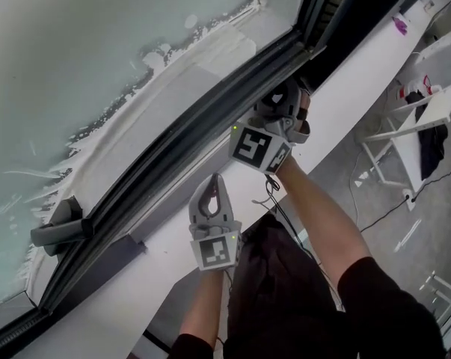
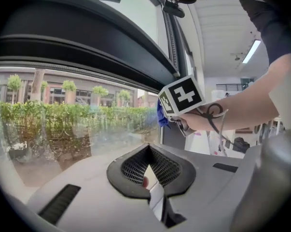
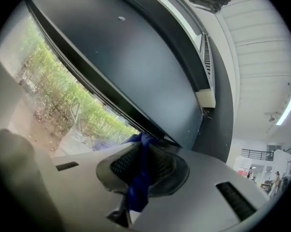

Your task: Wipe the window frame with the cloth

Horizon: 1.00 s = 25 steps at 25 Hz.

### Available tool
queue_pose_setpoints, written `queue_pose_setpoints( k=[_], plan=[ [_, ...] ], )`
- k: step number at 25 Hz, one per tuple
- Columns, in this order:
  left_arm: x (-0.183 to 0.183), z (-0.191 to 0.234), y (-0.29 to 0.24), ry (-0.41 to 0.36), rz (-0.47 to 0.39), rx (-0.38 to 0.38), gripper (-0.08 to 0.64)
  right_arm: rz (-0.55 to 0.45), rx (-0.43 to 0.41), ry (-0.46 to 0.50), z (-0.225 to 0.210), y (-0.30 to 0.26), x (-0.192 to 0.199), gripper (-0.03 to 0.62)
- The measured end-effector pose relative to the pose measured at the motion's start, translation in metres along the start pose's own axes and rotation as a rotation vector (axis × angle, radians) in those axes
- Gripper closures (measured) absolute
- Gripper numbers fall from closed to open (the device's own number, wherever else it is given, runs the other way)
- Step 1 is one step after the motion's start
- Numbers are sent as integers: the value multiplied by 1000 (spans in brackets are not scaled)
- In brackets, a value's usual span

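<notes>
Window glass [image 1: 75, 58] borders a dark frame [image 1: 173, 152], where the right gripper [image 3: 145, 144] clamps a blue cloth [image 3: 137, 185] whose tip, just past the jaws, seems to touch the frame; press firmly, slide steadily along, with the left gripper [image 2: 148, 153] closed, empty, alongside.
</notes>
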<state>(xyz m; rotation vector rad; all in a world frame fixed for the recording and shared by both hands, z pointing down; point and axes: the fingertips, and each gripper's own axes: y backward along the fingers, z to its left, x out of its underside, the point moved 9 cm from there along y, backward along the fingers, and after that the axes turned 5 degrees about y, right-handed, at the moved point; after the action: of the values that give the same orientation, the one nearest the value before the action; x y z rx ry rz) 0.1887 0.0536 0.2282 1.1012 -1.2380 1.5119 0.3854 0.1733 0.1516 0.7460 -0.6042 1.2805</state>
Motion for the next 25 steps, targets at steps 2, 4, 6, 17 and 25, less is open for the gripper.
queue_pose_setpoints(
  k=[2, 4, 6, 17, 25],
  plan=[
    [2, 6, -13, 3, -31, 26, 555, 9, 15, -27, 0, 0, -1, 569],
    [1, 8, -26, 4, -71, 46, 555, 7, 27, -46, 1, 2, 0, 569],
    [1, 6, -39, 9, -98, 49, 555, -8, 25, -38, 4, 2, 4, 569],
    [22, -6, -60, -43, -73, 99, 555, -87, 80, -113, 19, 3, 28, 569],
    [36, -5, -74, -27, -122, 70, 555, -90, 17, -160, 26, 12, 43, 569]
  ],
)
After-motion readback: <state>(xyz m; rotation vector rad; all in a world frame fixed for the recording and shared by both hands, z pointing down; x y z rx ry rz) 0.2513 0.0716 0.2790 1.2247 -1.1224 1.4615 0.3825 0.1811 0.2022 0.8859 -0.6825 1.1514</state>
